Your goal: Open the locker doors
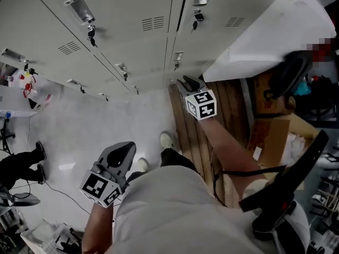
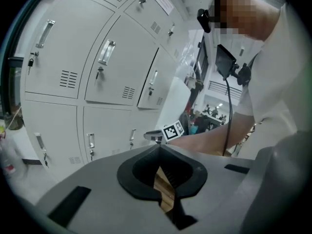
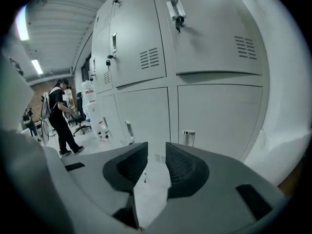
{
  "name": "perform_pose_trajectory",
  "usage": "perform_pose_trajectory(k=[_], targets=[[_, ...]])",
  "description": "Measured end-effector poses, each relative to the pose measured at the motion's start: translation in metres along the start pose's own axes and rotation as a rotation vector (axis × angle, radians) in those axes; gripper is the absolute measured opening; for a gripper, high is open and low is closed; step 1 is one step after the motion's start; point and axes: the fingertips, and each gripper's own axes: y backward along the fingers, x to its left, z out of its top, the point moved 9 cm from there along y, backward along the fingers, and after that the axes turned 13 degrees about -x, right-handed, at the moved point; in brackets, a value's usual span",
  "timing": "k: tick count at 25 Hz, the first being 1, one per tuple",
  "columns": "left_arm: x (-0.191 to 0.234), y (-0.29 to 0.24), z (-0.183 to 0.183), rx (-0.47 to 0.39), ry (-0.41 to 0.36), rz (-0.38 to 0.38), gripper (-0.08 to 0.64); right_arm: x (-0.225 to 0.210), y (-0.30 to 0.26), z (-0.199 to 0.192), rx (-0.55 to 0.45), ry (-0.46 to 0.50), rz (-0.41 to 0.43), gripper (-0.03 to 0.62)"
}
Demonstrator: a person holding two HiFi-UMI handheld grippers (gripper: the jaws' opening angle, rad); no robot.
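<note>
Pale floor (image 1: 100, 126) lies open before the locker doors (image 1: 127, 30), which are shut along the left. My left gripper (image 1: 123, 153) hangs low, jaws closed on nothing. My right gripper (image 3: 156, 162), jaws apart and empty, faces a lower door. An open door (image 1: 265, 36) juts out at right.

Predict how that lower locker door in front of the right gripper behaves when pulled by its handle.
The lower locker door: flat painted metal, so probably stiff, light, swinging on hinges. Its handle looks small and smooth, so the right gripper may slip. No key visible there; it may be locked.
</note>
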Motion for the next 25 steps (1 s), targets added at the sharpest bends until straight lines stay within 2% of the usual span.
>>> perform_pose_trajectory(k=[8, 14, 25], targets=[[0.013, -0.020, 0.012, 0.010, 0.009, 0.109, 0.011, -0.048, -0.074, -0.032, 0.060, -0.006, -0.014, 0.095], [0.026, -0.024, 0.014, 0.028, 0.022, 0.169, 0.011, -0.070, -0.112, -0.039, 0.069, -0.009, -0.038, 0.107], [0.037, -0.019, 0.014, 0.049, 0.029, 0.204, 0.011, -0.083, -0.150, -0.047, 0.079, -0.061, -0.070, 0.120]])
